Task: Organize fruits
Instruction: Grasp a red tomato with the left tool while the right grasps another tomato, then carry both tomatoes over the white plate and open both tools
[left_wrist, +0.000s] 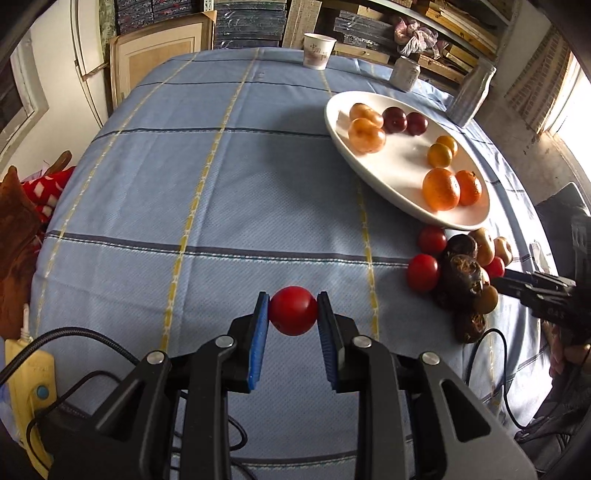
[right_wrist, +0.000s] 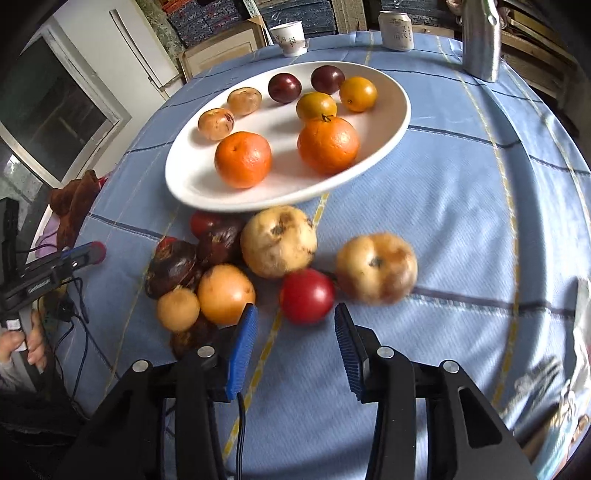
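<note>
— Grip check on my left gripper (left_wrist: 293, 312)?

— Blue pads clenched on a small round red tomato (left_wrist: 293, 310), pitched steeply down over the blue checked tablecloth (left_wrist: 221, 184), well apart from the white oval plate (left_wrist: 369, 170).

— And my right gripper (right_wrist: 295, 332)?

— Also tilted down, jaws apart, pads not touching the other round red tomato (right_wrist: 307, 295) just ahead of them, beside the loose fruit pile (right_wrist: 207, 273).
</note>
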